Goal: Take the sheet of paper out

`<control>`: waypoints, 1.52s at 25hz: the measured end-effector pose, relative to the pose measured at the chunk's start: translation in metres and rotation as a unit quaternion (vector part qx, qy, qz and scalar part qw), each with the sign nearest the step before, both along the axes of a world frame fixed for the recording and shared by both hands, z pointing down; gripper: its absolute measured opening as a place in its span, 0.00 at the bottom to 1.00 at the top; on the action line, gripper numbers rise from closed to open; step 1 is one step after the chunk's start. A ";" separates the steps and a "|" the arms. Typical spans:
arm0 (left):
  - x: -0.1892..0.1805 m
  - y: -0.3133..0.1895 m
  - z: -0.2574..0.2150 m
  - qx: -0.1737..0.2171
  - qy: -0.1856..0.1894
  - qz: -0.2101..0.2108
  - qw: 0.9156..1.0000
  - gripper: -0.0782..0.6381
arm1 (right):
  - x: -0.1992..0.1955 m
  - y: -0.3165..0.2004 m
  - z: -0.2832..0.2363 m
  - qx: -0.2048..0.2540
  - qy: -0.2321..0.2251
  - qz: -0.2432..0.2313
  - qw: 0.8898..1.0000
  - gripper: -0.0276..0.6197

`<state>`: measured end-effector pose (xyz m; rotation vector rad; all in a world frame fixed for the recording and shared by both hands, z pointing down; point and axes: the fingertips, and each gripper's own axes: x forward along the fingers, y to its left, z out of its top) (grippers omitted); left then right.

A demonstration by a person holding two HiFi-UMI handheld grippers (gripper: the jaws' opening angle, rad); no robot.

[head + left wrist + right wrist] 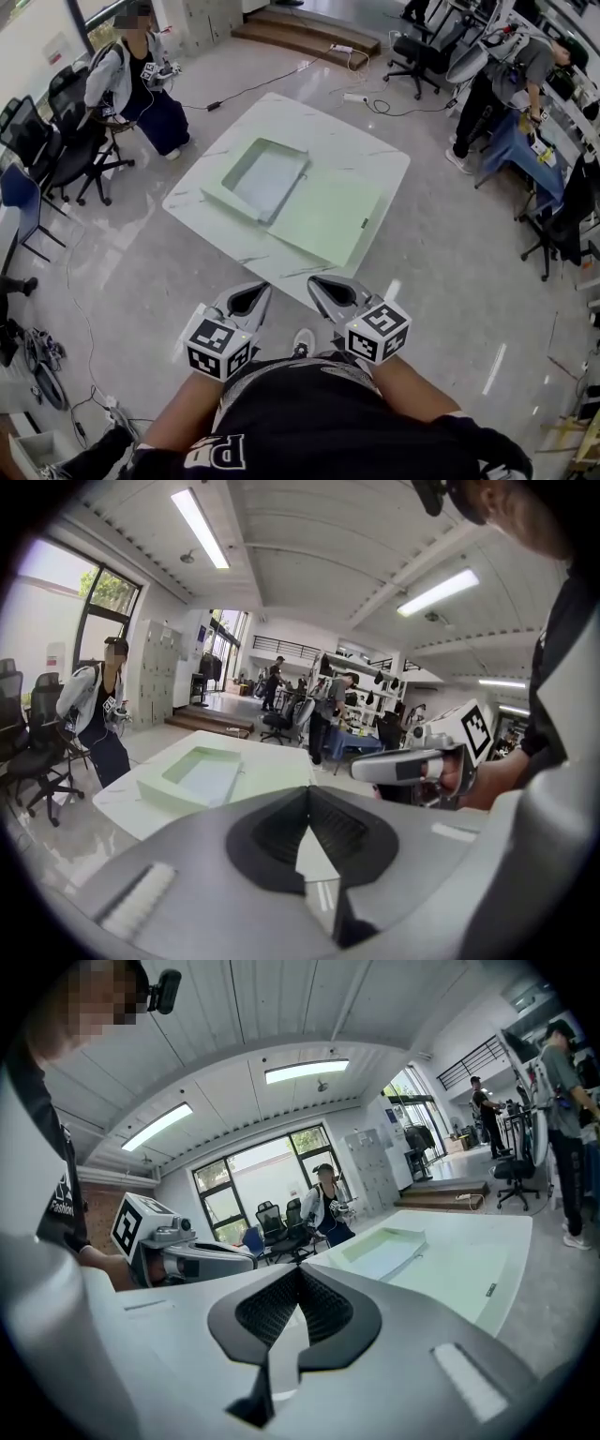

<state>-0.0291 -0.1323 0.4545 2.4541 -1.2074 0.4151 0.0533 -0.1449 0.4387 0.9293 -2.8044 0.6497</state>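
Two grippers sit at the near edge of the table (375,155). Your left gripper (255,291) has its jaws clenched on nothing. Farther out, the sheet of paper (267,180) lies inside the open green case (230,171). Your right gripper (321,284) is likewise clenched and empty.

Open case (328,220) lies on table (367,155); sheet (265,183), seemingly, in its left half.

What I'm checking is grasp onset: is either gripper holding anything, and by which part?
Nothing is held. The left gripper and right gripper are both shut and empty, near the person's body, apart from the open green case on the table.
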 end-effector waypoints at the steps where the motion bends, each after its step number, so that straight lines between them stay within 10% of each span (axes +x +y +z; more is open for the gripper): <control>1: 0.001 -0.006 0.000 0.002 -0.001 0.000 1.000 0.19 | 0.001 -0.006 0.000 0.001 0.000 0.000 1.000 0.03; 38: -0.025 -0.163 0.010 -0.006 -0.001 0.195 0.981 0.19 | -0.003 -0.132 0.016 -0.015 0.031 0.221 0.975 0.03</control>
